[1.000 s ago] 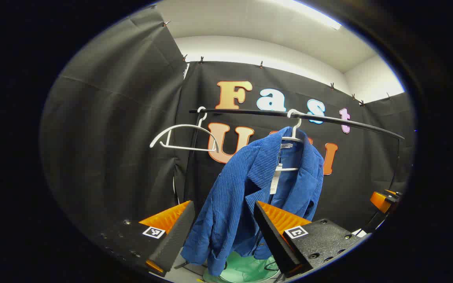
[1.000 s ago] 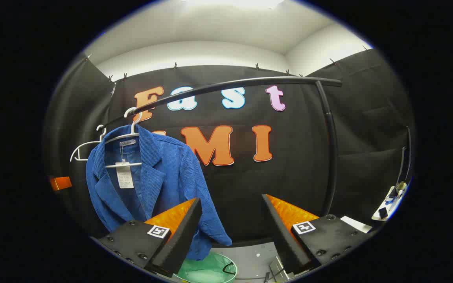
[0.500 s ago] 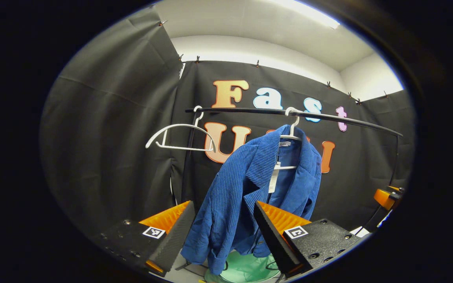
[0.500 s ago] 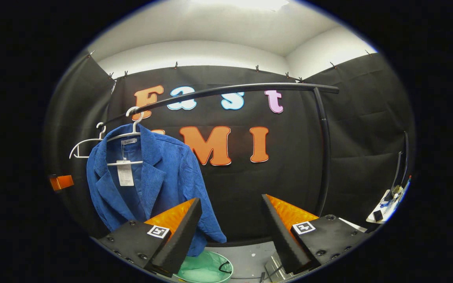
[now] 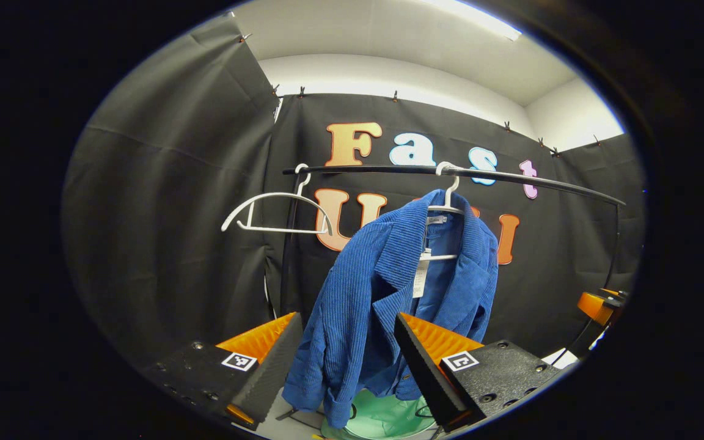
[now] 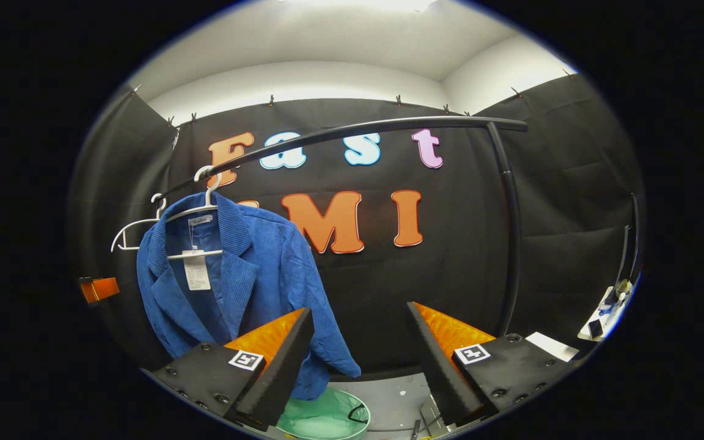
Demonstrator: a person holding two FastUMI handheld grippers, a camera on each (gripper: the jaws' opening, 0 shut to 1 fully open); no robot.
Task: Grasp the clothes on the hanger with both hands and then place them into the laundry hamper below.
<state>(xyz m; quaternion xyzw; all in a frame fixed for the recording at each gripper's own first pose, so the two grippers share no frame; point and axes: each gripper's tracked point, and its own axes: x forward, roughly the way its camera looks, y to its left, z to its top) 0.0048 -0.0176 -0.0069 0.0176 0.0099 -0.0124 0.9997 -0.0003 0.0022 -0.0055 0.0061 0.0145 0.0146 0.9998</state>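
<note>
Black cloth walls close the booth around us, with a white ceiling above and a curved black rail (image 5: 511, 178) crossing in front. On that rail hangs the blue corduroy jacket (image 5: 382, 305) on a white hanger (image 5: 448, 189), a paper tag dangling at its collar; an empty white hanger (image 5: 275, 211) hangs on the same rail nearby. Below the jacket sits the pale green laundry hamper (image 5: 382, 421) on the grey floor.

Our left gripper (image 5: 346, 360) has its jaws released and wide apart, and in the left gripper view the jacket's sleeve and hem show between them, farther off; we cannot tell whether anything touches. Our right gripper (image 6: 364, 360) is likewise spread wide, holding nothing, with the jacket (image 6: 236, 293) beyond its left finger and the hamper (image 6: 327, 418) low between the fingers.
</note>
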